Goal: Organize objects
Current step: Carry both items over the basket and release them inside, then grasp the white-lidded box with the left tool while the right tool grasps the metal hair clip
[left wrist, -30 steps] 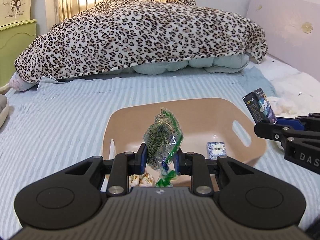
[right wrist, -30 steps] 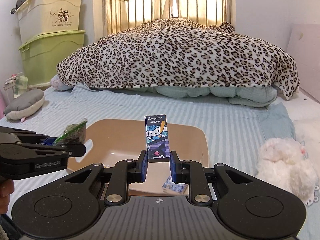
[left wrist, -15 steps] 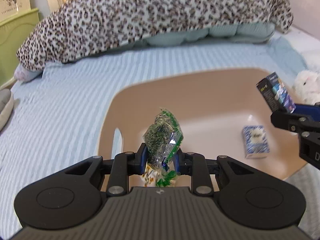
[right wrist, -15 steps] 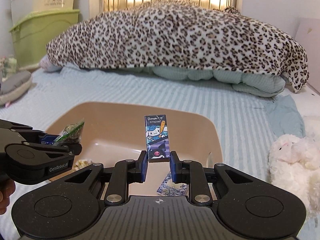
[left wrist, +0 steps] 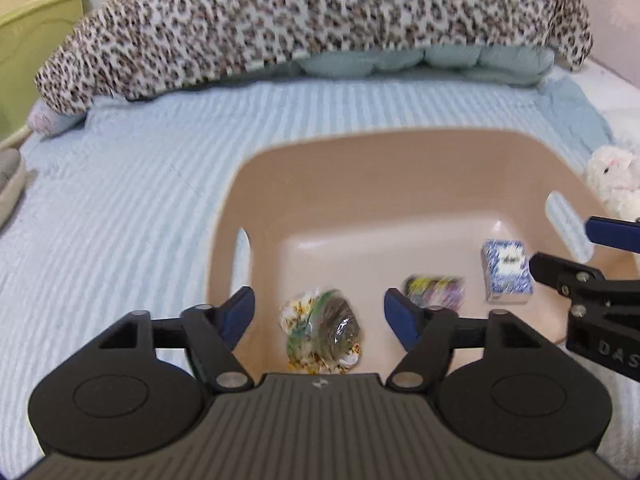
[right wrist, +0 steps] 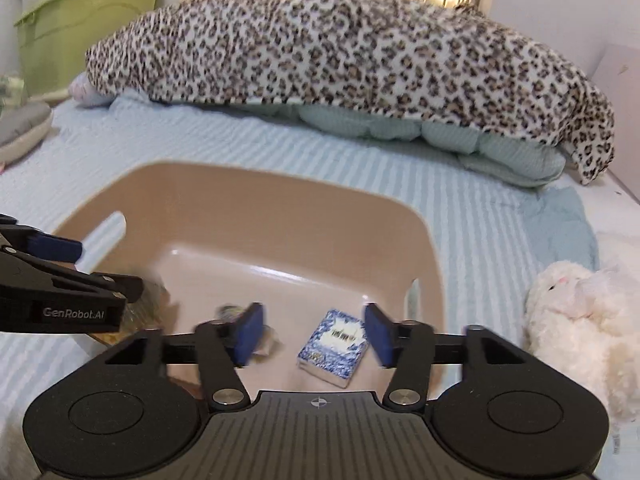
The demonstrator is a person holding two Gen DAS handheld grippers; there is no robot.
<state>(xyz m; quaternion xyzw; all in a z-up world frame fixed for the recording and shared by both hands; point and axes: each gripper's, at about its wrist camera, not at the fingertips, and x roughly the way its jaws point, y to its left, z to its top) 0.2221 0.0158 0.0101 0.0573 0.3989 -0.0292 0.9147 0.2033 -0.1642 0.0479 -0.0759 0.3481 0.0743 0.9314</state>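
A tan plastic bin [left wrist: 400,168] [right wrist: 248,208] sits on the striped bed. My left gripper [left wrist: 320,312] is open and empty above the bin's near side. Below it the green snack bag [left wrist: 332,328] lies on a yellow patterned packet on the bin floor. The cartoon card pack [left wrist: 436,296] lies blurred on the bin floor, next to a blue-and-white tissue pack [left wrist: 506,276] [right wrist: 334,340]. My right gripper [right wrist: 314,332] is open and empty over the bin, with the tissue pack below it. The card pack [right wrist: 232,314] shows blurred behind the right gripper's left finger.
A white plush toy [right wrist: 580,320] [left wrist: 616,176] lies on the bed right of the bin. A leopard-print blanket [right wrist: 340,48] is heaped at the far side. Green storage boxes [right wrist: 80,28] stand at the left. A grey slipper-like thing [right wrist: 20,128] lies at the far left.
Both grippers have opened. The green snack bag dropped from the left gripper into the bin, and the card pack dropped from the right gripper into the bin.
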